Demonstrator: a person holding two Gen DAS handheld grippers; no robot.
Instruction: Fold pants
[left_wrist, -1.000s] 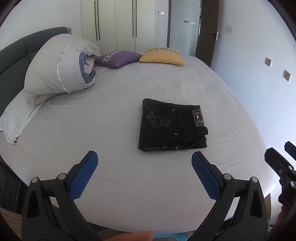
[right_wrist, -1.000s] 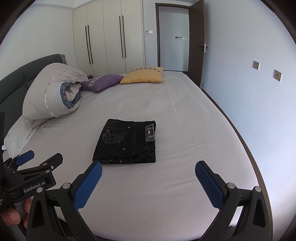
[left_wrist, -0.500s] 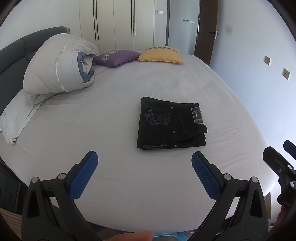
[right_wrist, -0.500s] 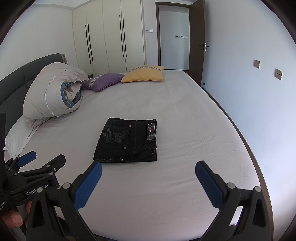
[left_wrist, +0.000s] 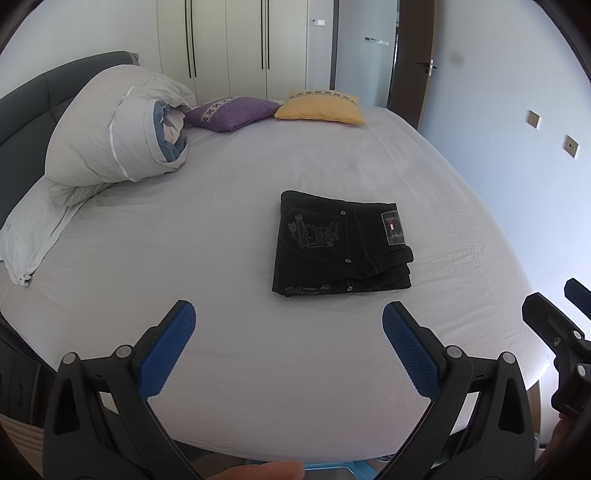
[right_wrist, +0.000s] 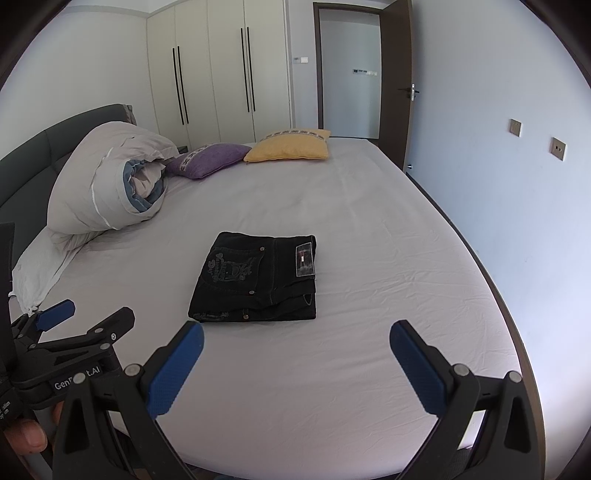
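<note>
The black pants (left_wrist: 341, 245) lie folded in a flat, compact rectangle on the bed (left_wrist: 221, 229), ahead of both grippers and apart from them. The left gripper (left_wrist: 288, 321) has its jaws wide open and holds nothing; the pants are ahead and slightly to the right of its gap. The right gripper (right_wrist: 295, 339) also has open, empty jaws, with the pants ahead and slightly left.

L tongs (left_wrist: 288, 332): wide apart | R tongs (right_wrist: 295, 343): wide apart
</note>
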